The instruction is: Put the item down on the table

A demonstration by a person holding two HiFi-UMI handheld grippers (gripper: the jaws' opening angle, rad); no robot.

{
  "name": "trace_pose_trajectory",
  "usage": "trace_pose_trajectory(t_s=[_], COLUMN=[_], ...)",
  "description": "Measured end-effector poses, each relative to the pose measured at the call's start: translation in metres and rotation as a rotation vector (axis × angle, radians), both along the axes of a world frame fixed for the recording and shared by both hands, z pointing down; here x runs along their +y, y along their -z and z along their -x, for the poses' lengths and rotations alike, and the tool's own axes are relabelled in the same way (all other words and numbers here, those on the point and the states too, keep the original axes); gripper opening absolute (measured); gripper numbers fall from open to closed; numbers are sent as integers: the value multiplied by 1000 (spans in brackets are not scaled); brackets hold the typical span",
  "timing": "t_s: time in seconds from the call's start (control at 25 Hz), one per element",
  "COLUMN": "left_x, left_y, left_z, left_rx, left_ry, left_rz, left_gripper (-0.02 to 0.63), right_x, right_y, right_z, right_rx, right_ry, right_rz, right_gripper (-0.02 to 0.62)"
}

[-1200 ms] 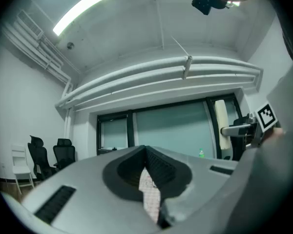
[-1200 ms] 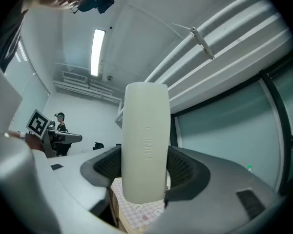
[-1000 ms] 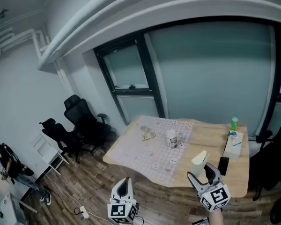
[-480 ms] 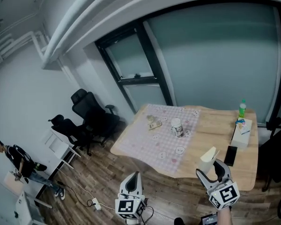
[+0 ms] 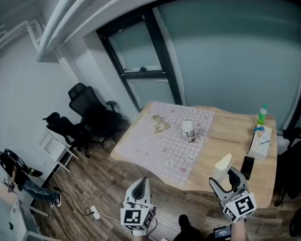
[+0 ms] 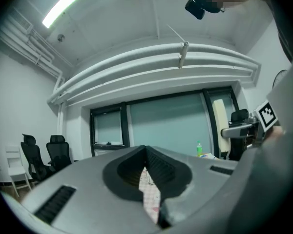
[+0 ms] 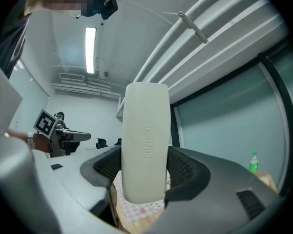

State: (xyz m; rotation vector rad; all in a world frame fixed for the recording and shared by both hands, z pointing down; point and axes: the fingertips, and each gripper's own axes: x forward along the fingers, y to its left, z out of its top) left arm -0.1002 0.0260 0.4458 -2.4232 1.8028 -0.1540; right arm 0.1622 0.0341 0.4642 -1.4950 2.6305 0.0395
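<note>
A cream, flat, oblong item [image 7: 145, 145] stands upright between the jaws of my right gripper [image 7: 145, 177], which is shut on it. In the head view the item [image 5: 222, 166] and right gripper [image 5: 227, 178] hover over the near right edge of the wooden table [image 5: 231, 134]. My left gripper [image 5: 140, 191] hangs lower left, off the table above the floor. Its jaws meet with nothing between them [image 6: 147, 164]. In the left gripper view the item [image 6: 219, 126] shows at the right.
A pink checked cloth [image 5: 165, 147] covers the table's left half, with a printed can [image 5: 188, 131] and small items [image 5: 160, 126] on it. A green bottle [image 5: 262, 114], a tissue box [image 5: 260, 142] and a black phone [image 5: 247, 167] line the right side. Black office chairs [image 5: 90, 115] stand at left.
The head view has shifted a little, so the table sits slightly differently in frame. Both grippers stay at the bottom, the right one still holding the cream item.
</note>
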Motion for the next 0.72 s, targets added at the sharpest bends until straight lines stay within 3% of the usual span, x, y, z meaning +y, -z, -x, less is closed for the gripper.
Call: trace_pose_trajectory(t_s=[0.2,0.72], left_x=[-64,-200], left_y=[5,-7], left_z=[23,113], left_rx=[-72,95], left_ry=[-52,-79], left_rz=[-22,-3], left_gripper=[0,0], right_x=[-60,-183], right_y=[27,40], right_z=[32,123], right_rx=[9,132], right_ry=[-5,-24], right_rz=[-29,-17], right_gripper=[296,296])
